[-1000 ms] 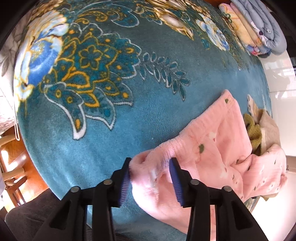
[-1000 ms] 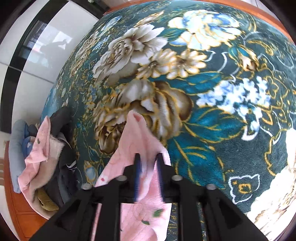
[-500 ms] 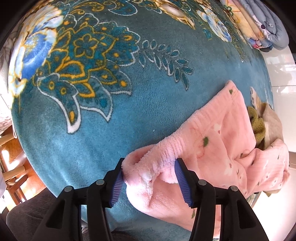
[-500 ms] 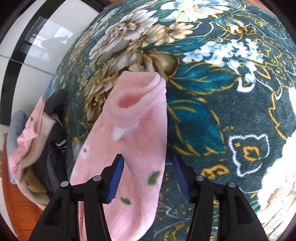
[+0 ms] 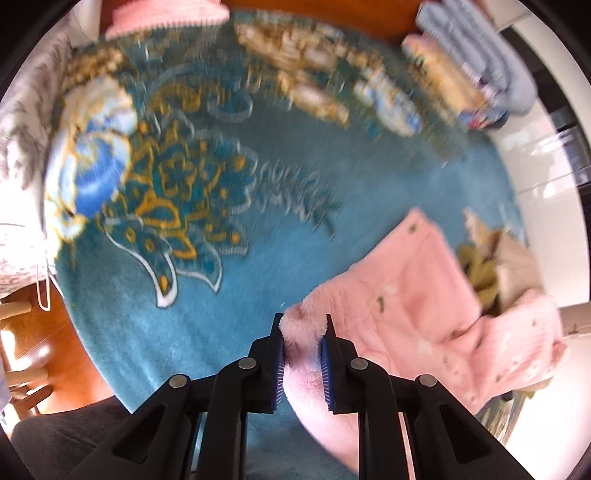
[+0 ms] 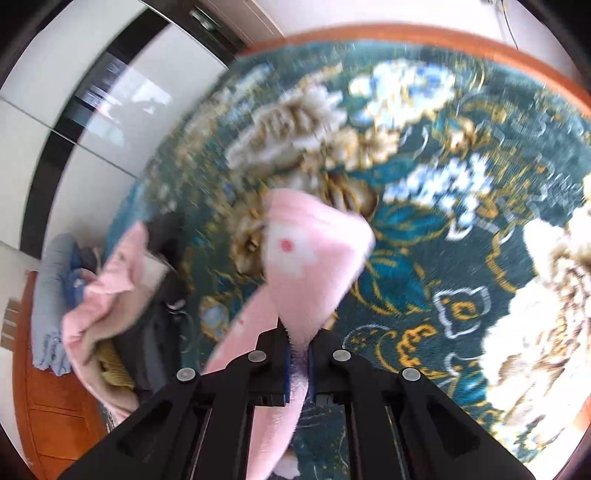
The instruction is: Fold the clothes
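Left claw [image 5: 303,334]: clenched on the fluffy edge of the pink garment [image 5: 417,306].
Right claw [image 6: 298,354]: pinching another pink edge.
Advice: keep both grips firm, spread the cloth flat over the blanket [image 5: 229,295].

teal floral blanket [image 5: 229,266] covers the surface, orange wood edge [image 6: 424,31] along its far side (both views motion-blurred), glossy white panels with dark strips [image 6: 92,110] beyond, wooden chair [image 5: 22,354] at lower left

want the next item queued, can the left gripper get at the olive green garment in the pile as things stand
Probably not yet: the left gripper is shut on the pink fleece garment, and the olive green garment lies beyond that fleece, partly tucked under a beige piece.
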Demonstrator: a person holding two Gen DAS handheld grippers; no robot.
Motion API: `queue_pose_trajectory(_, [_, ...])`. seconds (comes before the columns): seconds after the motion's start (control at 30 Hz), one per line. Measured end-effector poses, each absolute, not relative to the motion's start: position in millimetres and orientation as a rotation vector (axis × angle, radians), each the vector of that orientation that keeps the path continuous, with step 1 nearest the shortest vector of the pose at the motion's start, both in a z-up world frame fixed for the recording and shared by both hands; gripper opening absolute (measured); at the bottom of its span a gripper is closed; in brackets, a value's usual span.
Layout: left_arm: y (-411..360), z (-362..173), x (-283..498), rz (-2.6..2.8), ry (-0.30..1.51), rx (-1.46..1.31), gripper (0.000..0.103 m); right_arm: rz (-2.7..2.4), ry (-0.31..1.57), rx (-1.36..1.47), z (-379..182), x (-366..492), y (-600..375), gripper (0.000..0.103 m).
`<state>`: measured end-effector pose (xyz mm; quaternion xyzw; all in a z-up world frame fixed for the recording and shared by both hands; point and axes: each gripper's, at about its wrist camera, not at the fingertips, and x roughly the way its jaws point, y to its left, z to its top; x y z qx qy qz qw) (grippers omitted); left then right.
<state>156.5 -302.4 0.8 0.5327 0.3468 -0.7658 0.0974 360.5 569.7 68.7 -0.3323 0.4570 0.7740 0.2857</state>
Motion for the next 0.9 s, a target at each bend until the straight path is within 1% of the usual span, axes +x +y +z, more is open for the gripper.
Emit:
queue_pose_trajectory(0.07, [-304, -1, 161, -2.223, 0.993, 1.607, 0.018, 2.090, 1.188, -0.826, 84, 390, 565, 0.006])
queue_pose_trajectory(0.1, [-305, -3, 163, -2.194, 0.974, 1.628, 0.018, 2.069, 1.182, -0.838, 79, 402, 563, 0.006])
queue_pose_trajectory(0.23, [-313, -13, 160, -2.106, 0.959, 1.686, 0.018, 1.893, 1.184, -1.001, 29, 445, 558, 0.006])
queue_pose_trajectory(0.33, [-314, -13, 159, -2.106, 0.939, 1.698, 0.018, 1.795, 1.245, -1.039, -7, 471, 551, 0.006])
queue_pose_trajectory(0.4, [-316, -14, 157, -2.100, 0.938, 1.708, 0.018, 1.755, 1.263, -1.052, -17, 481, 546, 0.006])
queue_pose_trajectory(0.47, [-322, -15, 158, -2.087, 0.995, 1.708, 0.018, 1.729, 1.271, -1.060, -21, 488, 542, 0.007])
queue_pose_trajectory(0.57, [-328, -16, 159, -2.061, 1.088, 1.708, 0.019, 1.739, 1.258, -1.046, -10, 498, 546, 0.013])
queue_pose_trajectory(0.6, [-327, -18, 157, -2.050, 1.117, 1.709, 0.019, 1.747, 1.253, -1.030, -4, 502, 547, 0.017])
queue_pose_trajectory(0.67, [-330, -18, 154, -2.023, 1.155, 1.712, 0.023, 1.764, 1.242, -0.989, 10, 513, 547, 0.022])
queue_pose_trajectory(0.73, [-331, -12, 150, -2.007, 1.164, 1.717, 0.023, 1.780, 1.231, -0.948, 24, 523, 547, 0.030])
queue_pose_trajectory(0.8, [-331, -3, 145, -2.006, 1.129, 1.712, 0.028, 1.797, 1.220, -0.907, 39, 534, 547, 0.031])
queue_pose_trajectory(0.83, [-330, 3, 142, -2.011, 1.099, 1.701, 0.032, 1.804, 1.214, -0.886, 46, 539, 548, 0.031])
queue_pose_trajectory(0.87, [-330, 10, 138, -2.019, 1.063, 1.686, 0.039, 1.812, 1.208, -0.866, 53, 544, 548, 0.032])
queue_pose_trajectory(0.9, [-330, 18, 134, -2.032, 1.041, 1.673, 0.043, 1.820, 1.203, -0.845, 60, 550, 548, 0.032])
